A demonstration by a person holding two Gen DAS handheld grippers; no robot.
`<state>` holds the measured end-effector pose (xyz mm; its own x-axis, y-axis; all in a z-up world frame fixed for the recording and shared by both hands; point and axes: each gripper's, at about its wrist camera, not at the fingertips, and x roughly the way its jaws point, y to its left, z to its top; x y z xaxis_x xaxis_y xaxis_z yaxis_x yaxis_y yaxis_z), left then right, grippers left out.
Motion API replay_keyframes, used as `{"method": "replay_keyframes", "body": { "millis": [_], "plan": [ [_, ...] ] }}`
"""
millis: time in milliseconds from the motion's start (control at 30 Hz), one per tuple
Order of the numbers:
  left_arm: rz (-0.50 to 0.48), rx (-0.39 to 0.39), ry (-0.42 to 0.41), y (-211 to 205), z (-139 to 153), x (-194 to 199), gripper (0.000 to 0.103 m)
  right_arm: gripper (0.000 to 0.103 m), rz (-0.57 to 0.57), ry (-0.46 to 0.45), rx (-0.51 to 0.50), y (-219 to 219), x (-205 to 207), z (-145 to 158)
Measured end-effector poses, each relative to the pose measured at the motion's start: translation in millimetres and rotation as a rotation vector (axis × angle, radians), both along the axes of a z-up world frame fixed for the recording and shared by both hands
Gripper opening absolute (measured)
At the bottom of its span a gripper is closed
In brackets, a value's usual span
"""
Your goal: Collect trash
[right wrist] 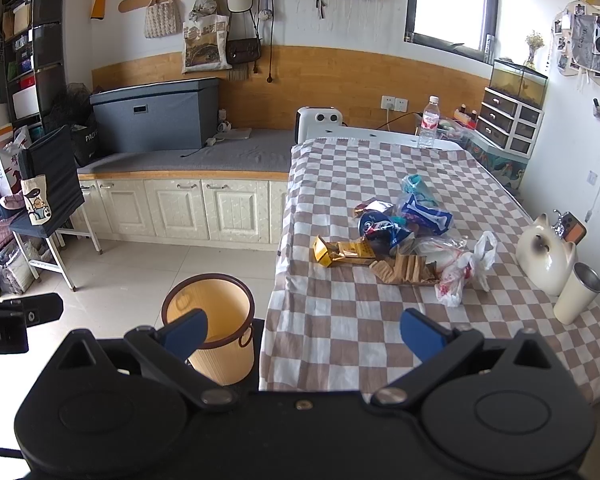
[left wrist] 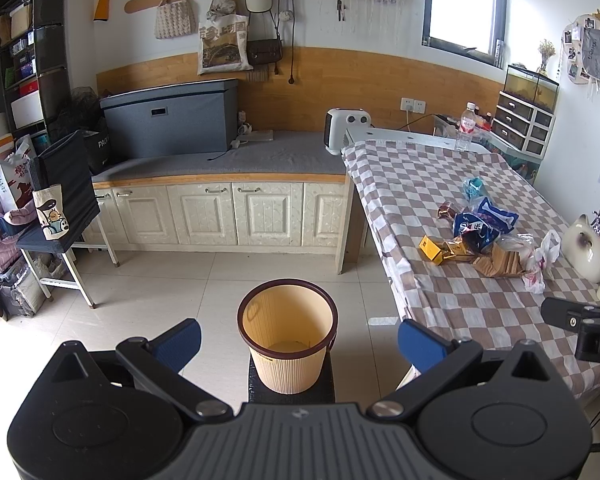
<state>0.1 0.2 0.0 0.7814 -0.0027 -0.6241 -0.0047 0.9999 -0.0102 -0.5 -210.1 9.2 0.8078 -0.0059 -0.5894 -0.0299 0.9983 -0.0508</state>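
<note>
Trash pile (right wrist: 404, 248): wrappers, cardboard, plastic bags, mid-table on checked cloth (right wrist: 340, 332). Bin (right wrist: 209, 320): empty, on floor beside table edge. Right gripper (right wrist: 303, 330): jaws wide, empty. Left gripper (left wrist: 299, 338): jaws wide, empty, above bin. Advice: take loose outer pieces singly, nearest first.

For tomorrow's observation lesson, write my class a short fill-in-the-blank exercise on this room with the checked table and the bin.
1. The bin beside the table stands on a dark ____.
2. Both the left gripper and the right gripper have their jaws ____.
3. The pile of wrappers lies on a ____-patterned tablecloth.
4. The white cup stands next to a ceramic ____.

Missing words: stool; open; checked; cat
</note>
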Motion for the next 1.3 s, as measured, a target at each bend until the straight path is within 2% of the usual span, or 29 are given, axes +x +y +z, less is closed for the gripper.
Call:
{"method": "replay_keyframes", "body": {
  "millis": [1300],
  "plan": [
    [-0.002,-0.001,0.005,-3.7,-10.0,-1.0,0.103,0.103,-0.001,0.004,0.000,2.0,1.5,-1.7]
  ]
}}
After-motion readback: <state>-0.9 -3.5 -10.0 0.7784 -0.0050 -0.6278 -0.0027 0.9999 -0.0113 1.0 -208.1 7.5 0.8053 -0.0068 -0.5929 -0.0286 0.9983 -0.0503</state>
